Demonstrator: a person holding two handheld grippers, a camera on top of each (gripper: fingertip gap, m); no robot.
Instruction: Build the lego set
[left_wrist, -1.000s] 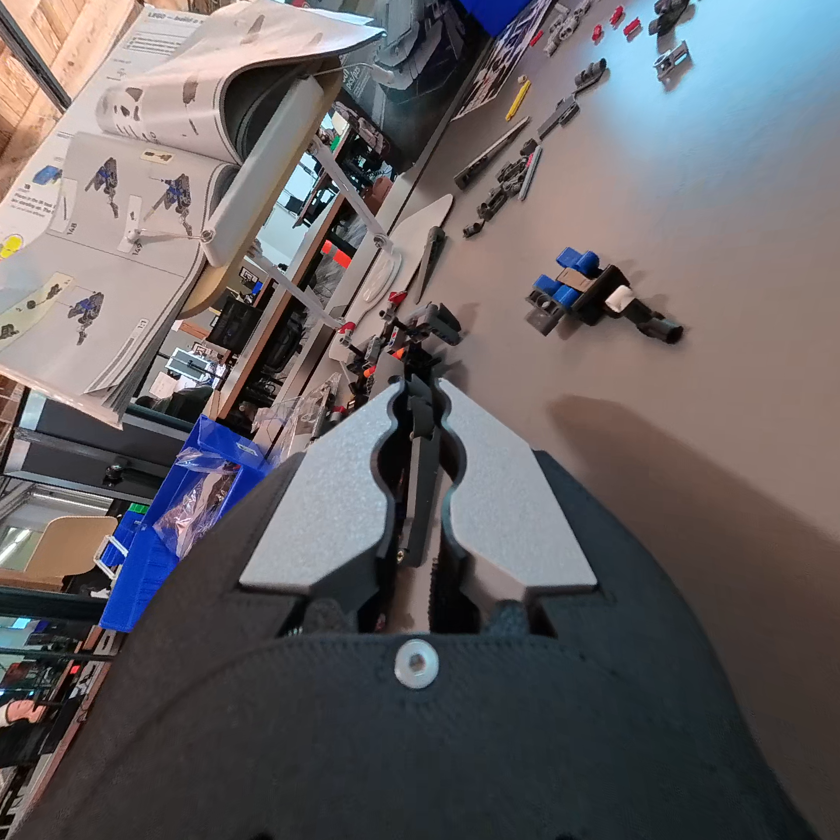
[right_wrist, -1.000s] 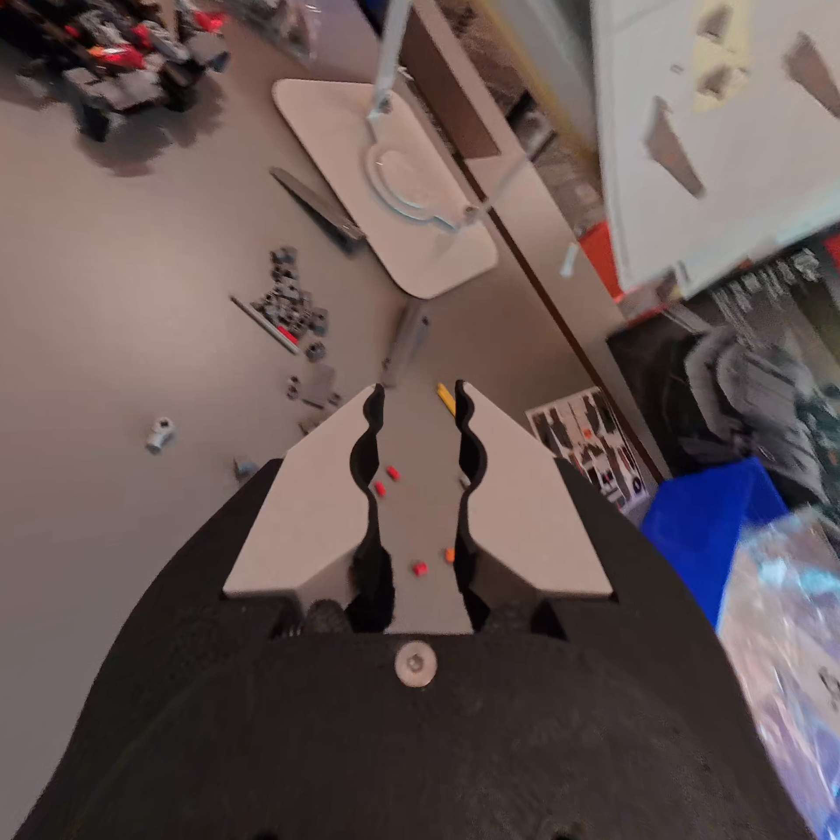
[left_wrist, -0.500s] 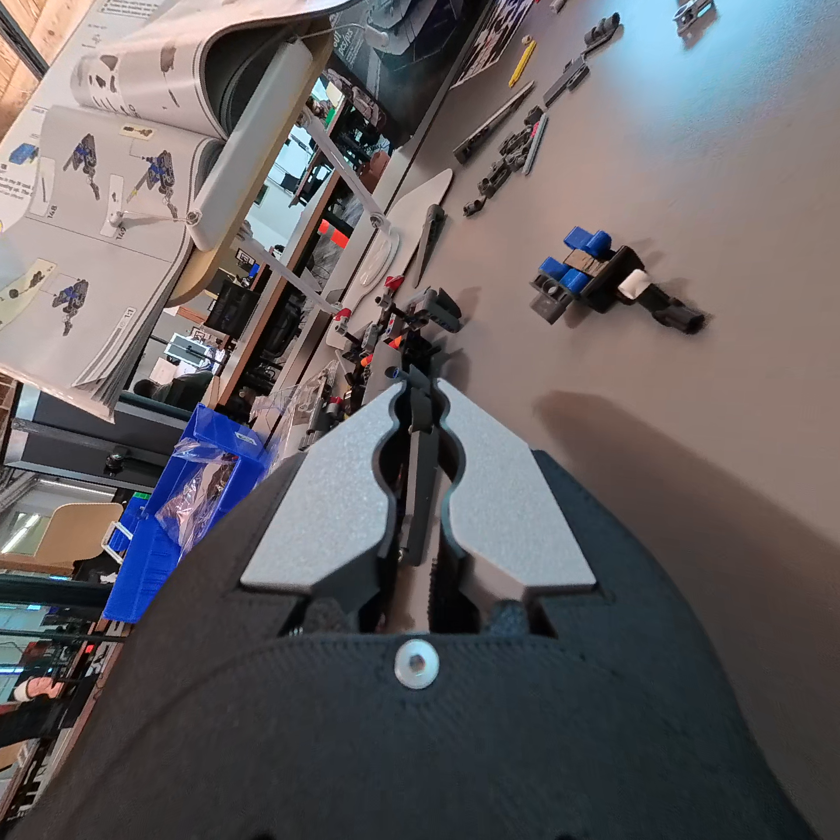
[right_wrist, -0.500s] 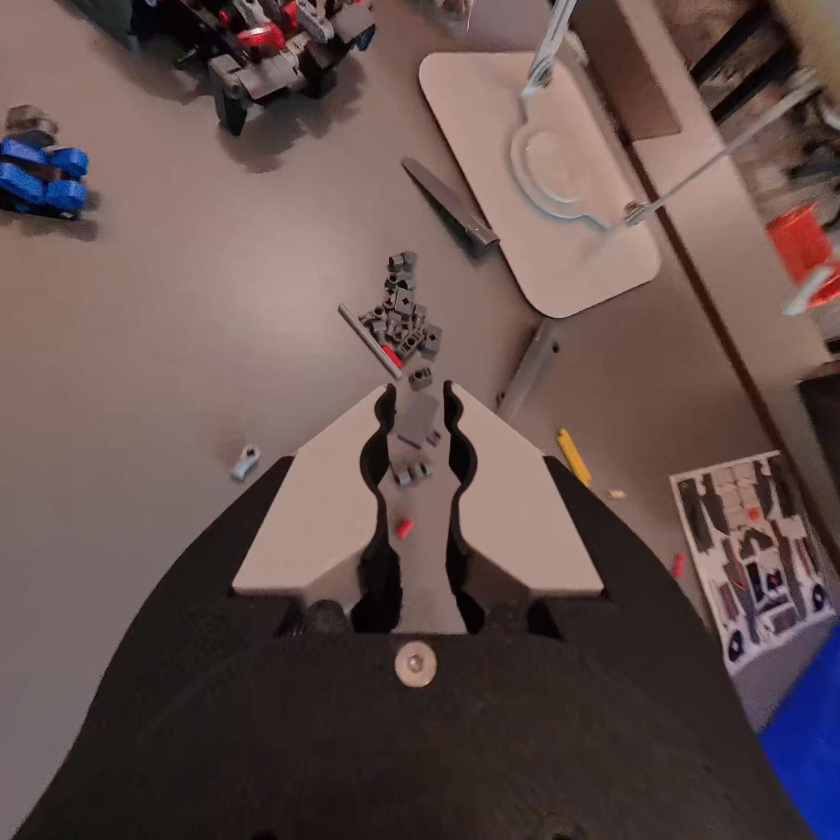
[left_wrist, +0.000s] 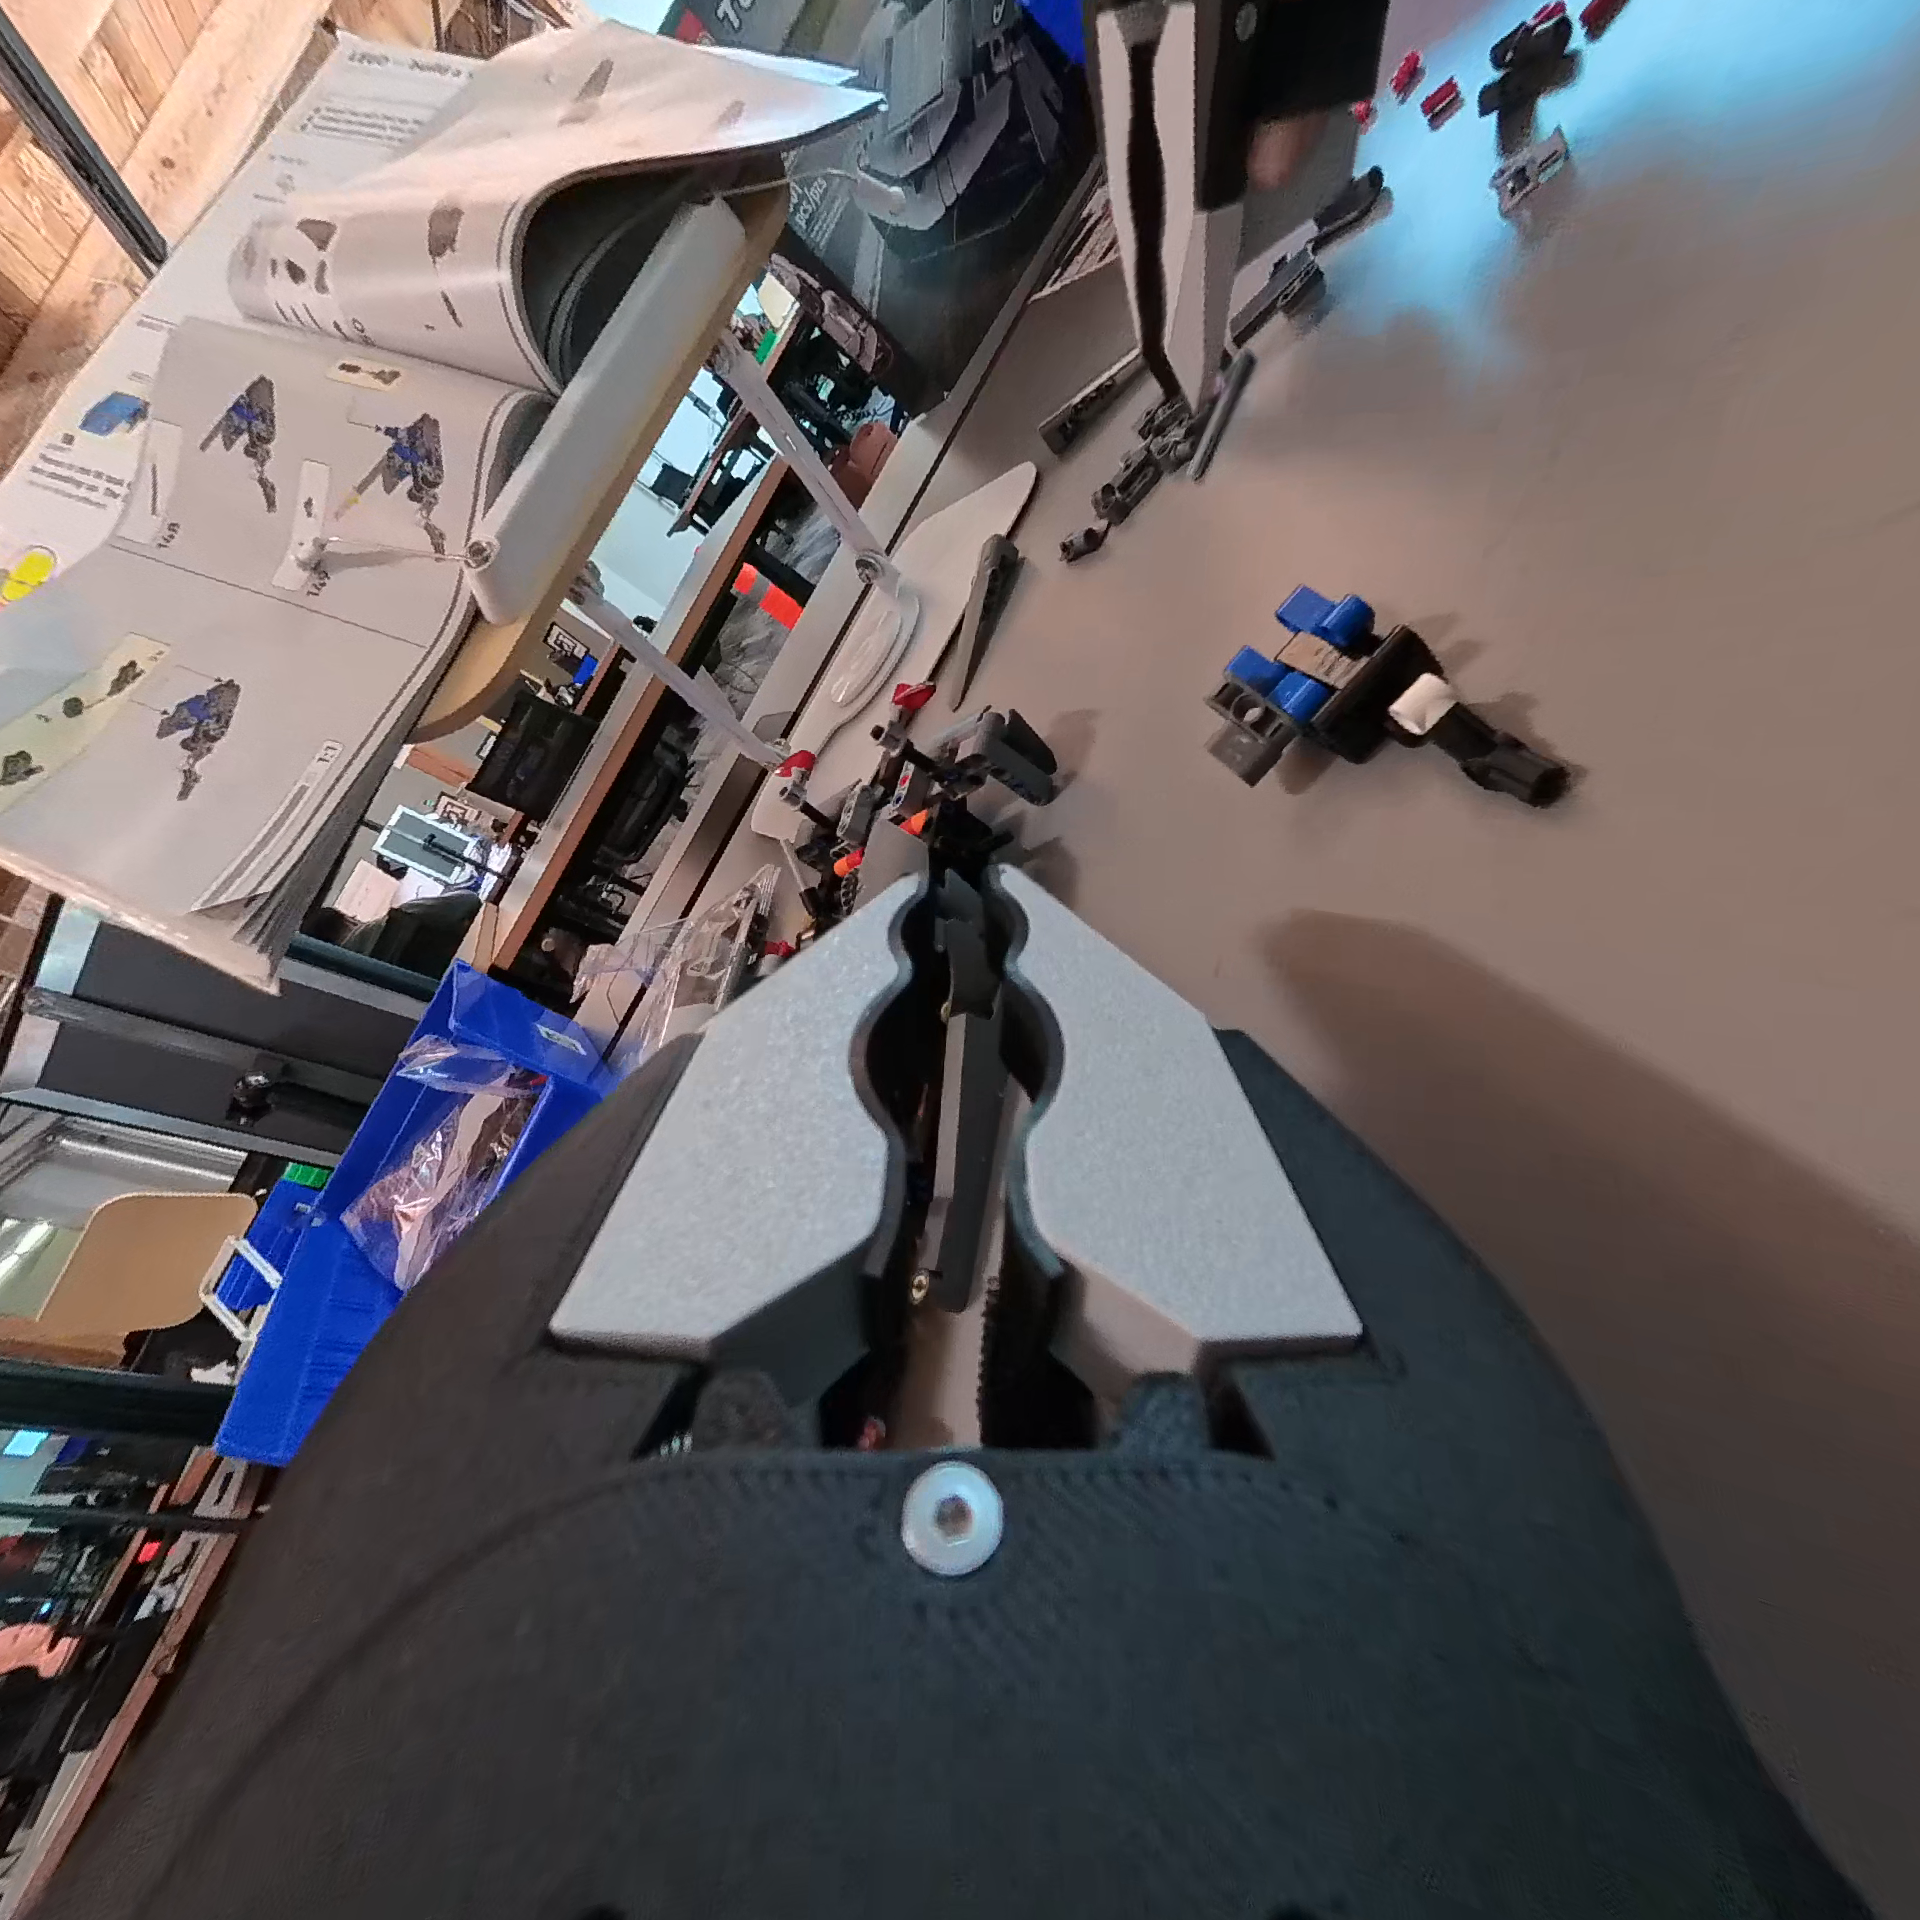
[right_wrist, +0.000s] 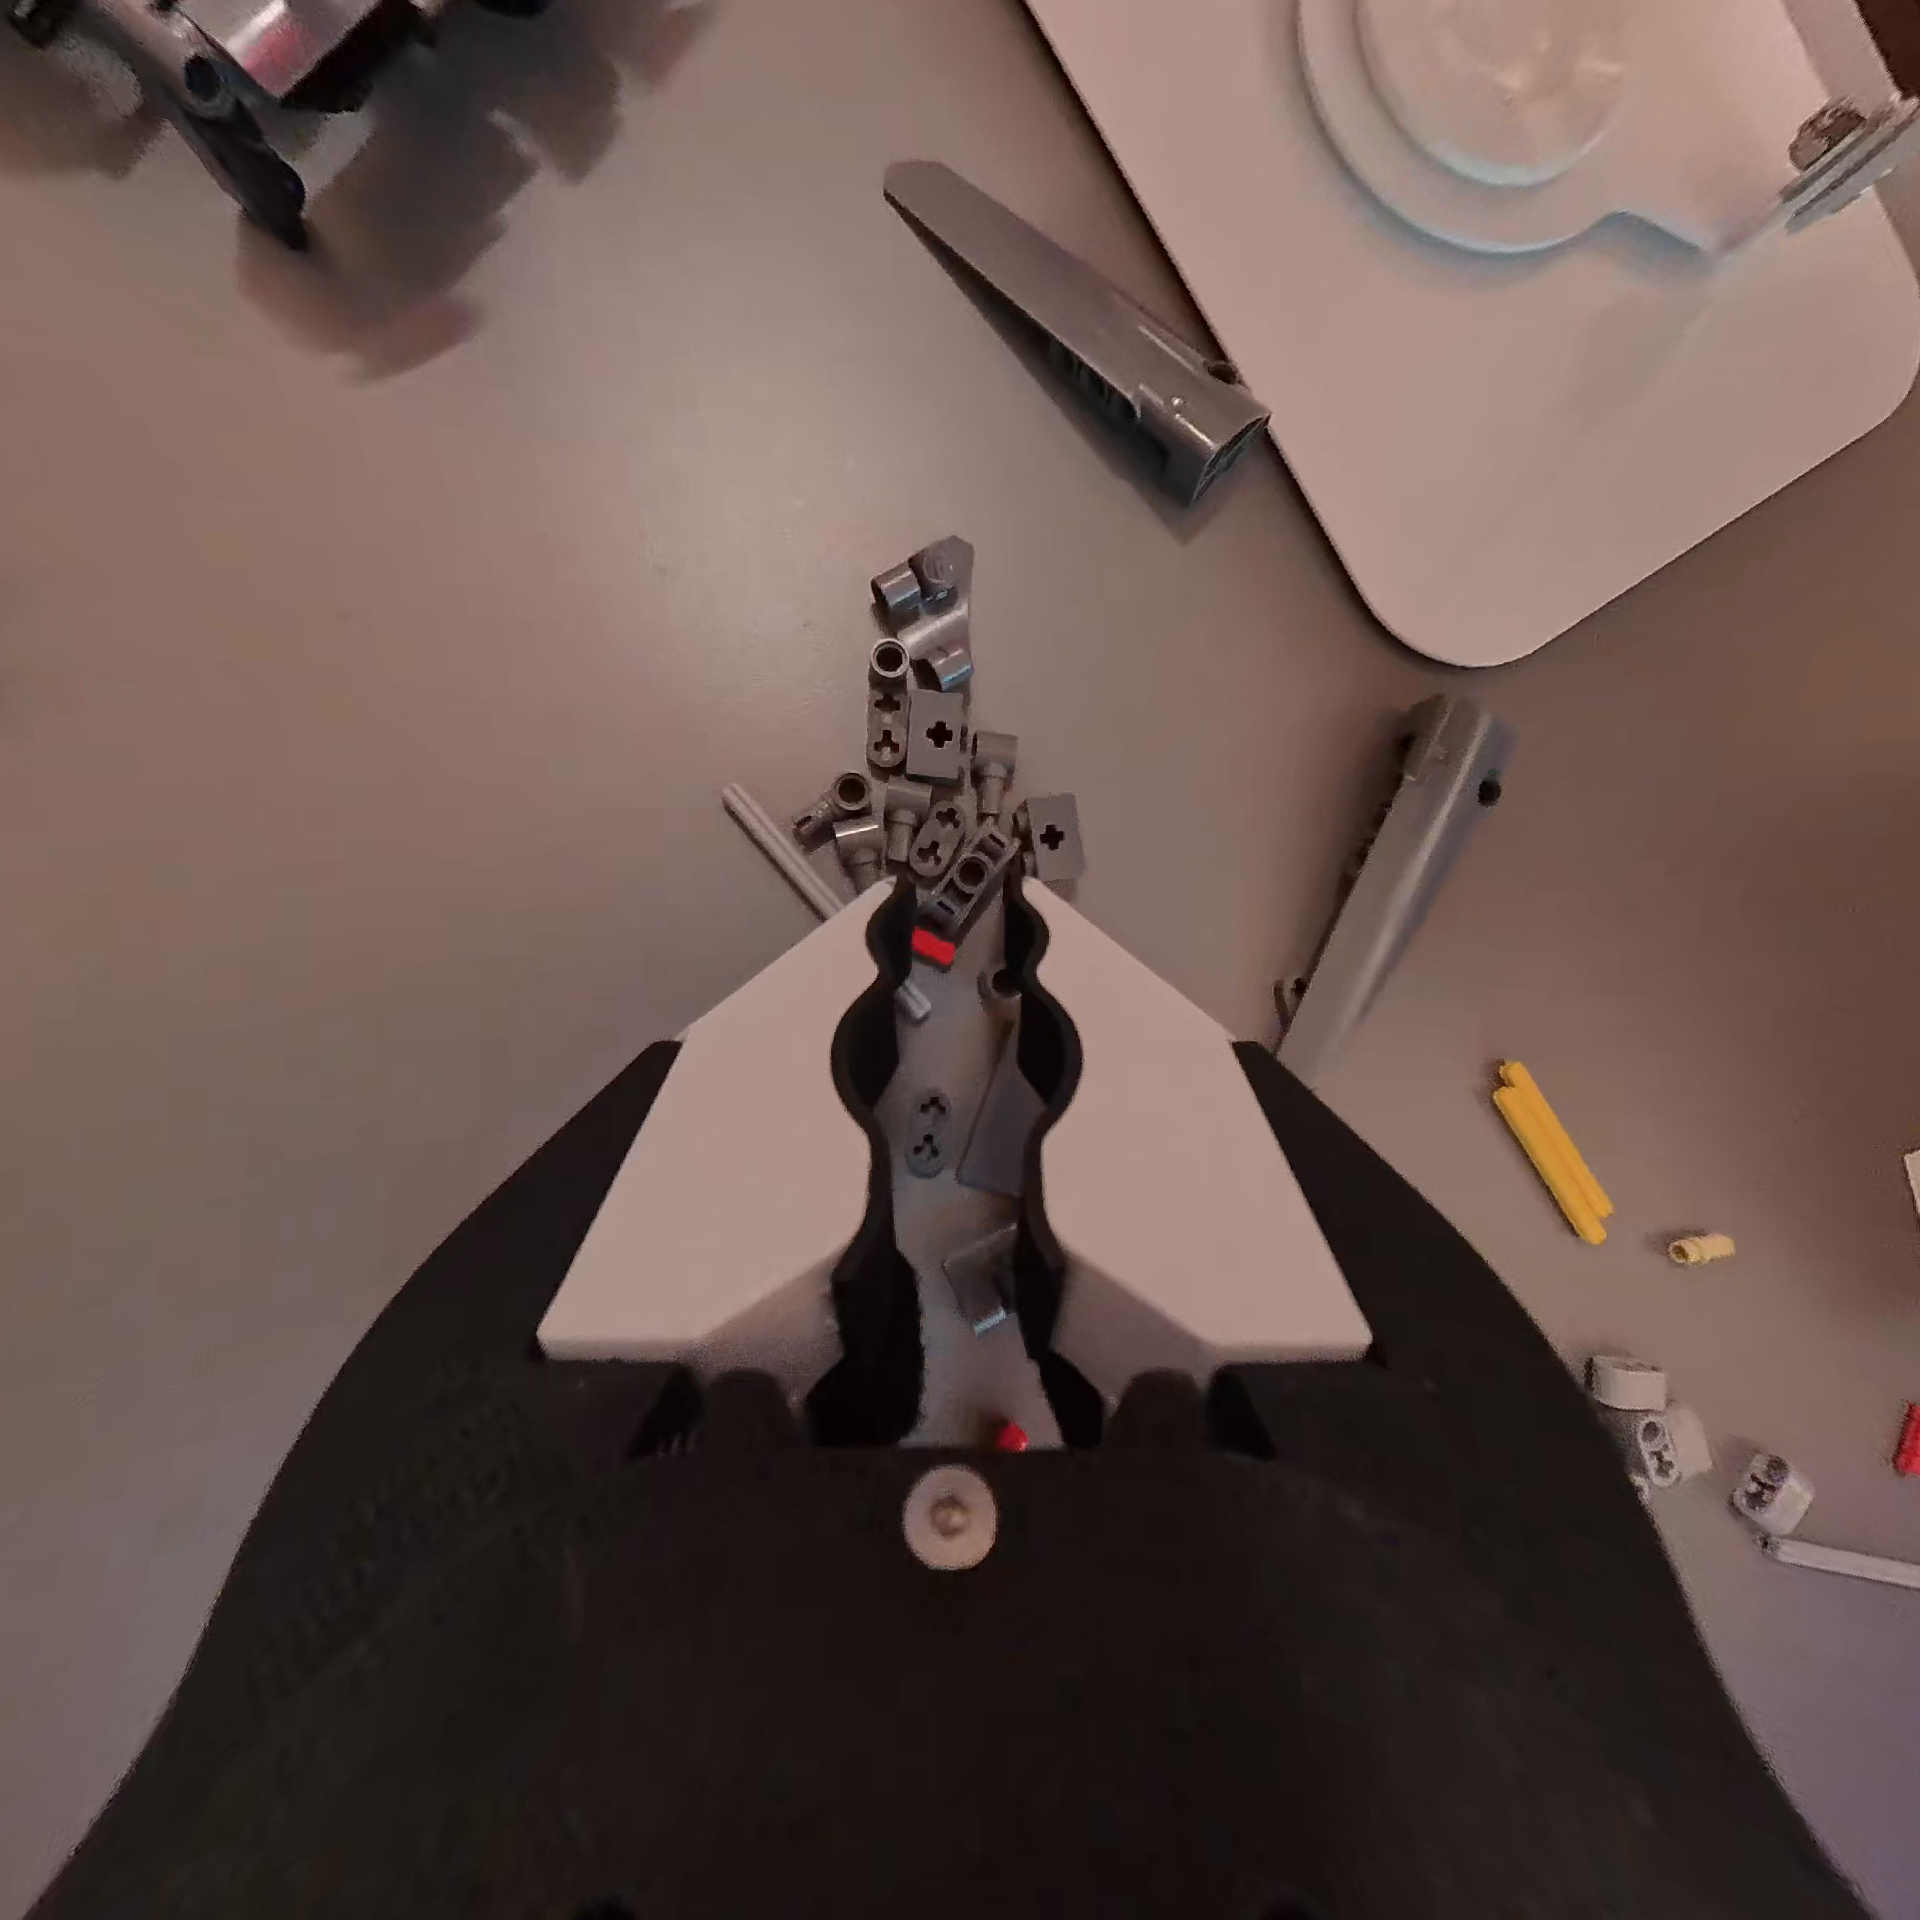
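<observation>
I have the left gripper (left_wrist: 961, 904) with its fingers pinching a black lego piece (left_wrist: 964, 1049) that runs up the gap between them and pokes out at the tips. Just beyond those tips sits the partly built model (left_wrist: 925, 779), dark with red and orange pins, standing on the grey surface (left_wrist: 1558, 1039). A smaller blue and black sub-assembly (left_wrist: 1340, 696) lies well apart to one side, and the instruction booklet (left_wrist: 270, 520) is propped open on its stand.

My right gripper (right_wrist: 951, 894) hovers above the pile of small grey connectors (right_wrist: 935, 790), fingers spread a little with nothing between them; through the gap I see loose bits lying on the surface, among them a small red piece (right_wrist: 932, 948). From the left wrist view the right gripper shows far off, pointing down at that same pile.

I judge this to be a fetching step: the left holds the part to be fitted while the right goes for a connector. Next I would need to pick one piece out of a tight cluster, so I should come down straight over a connector at the pile's edge, close gently, and lift without dragging its neighbours. Which piece the booklet calls for I cannot tell from here
</observation>
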